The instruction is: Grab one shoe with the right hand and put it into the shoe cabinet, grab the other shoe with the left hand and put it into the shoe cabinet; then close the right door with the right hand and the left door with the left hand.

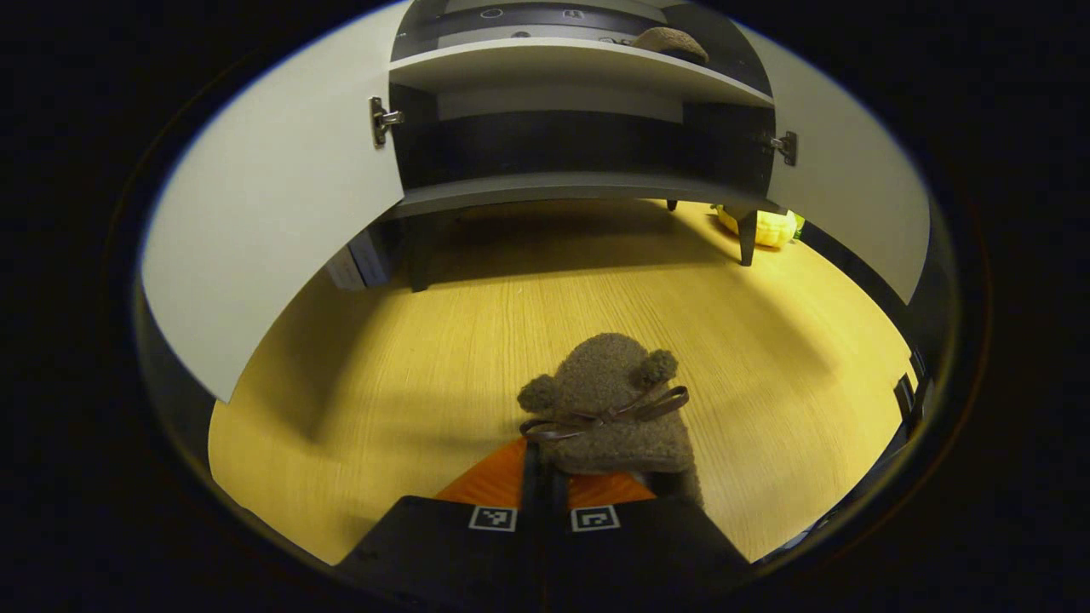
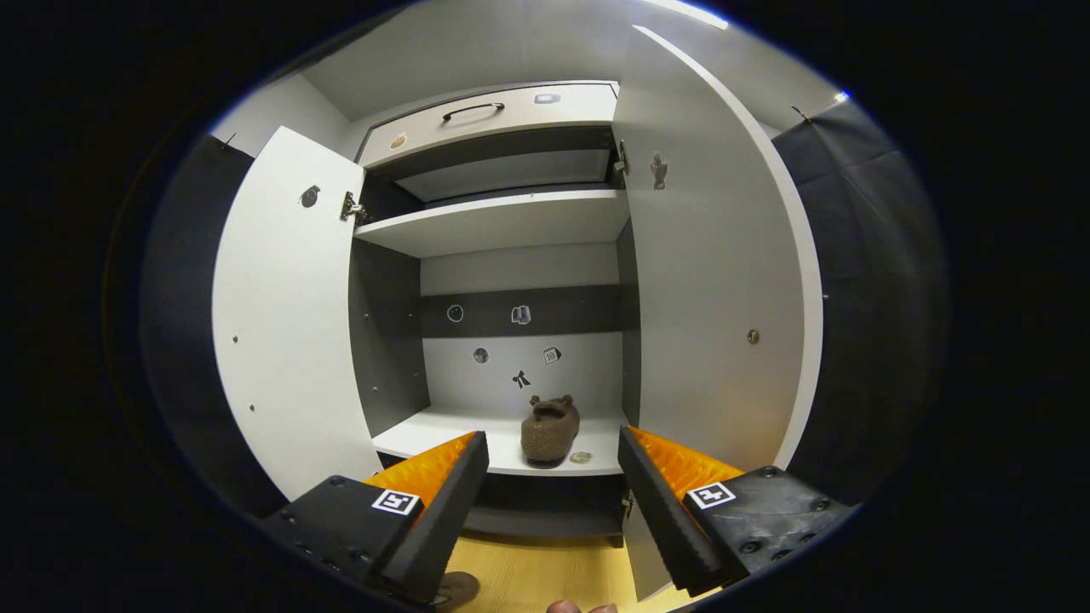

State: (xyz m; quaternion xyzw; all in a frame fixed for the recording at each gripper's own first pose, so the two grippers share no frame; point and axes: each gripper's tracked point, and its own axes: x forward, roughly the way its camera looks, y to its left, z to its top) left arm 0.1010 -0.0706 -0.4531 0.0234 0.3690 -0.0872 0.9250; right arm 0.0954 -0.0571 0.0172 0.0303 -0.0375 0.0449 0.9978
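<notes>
A brown fuzzy shoe (image 1: pixel 609 409) with bear ears and a ribbon bow hangs low over the wooden floor in the left gripper view. My left gripper (image 1: pixel 547 477) is shut on its heel. Ahead stands the shoe cabinet (image 1: pixel 579 187) with both doors open. The other brown shoe (image 1: pixel 673 41) lies on a shelf inside it. In the right gripper view that shoe (image 2: pixel 549 430) sits on the white shelf (image 2: pixel 477 443), toe pointing inward. My right gripper (image 2: pixel 552 443) is open and empty, in front of the cabinet between the left door (image 2: pixel 289 323) and the right door (image 2: pixel 715 298).
A yellow object (image 1: pixel 758 226) lies on the floor (image 1: pixel 477 340) behind the cabinet's right leg. A drawer with a dark handle (image 2: pixel 473 109) tops the cabinet. An empty upper shelf (image 2: pixel 502 221) sits above the shoe. A fingertip (image 2: pixel 579 606) shows at the bottom edge.
</notes>
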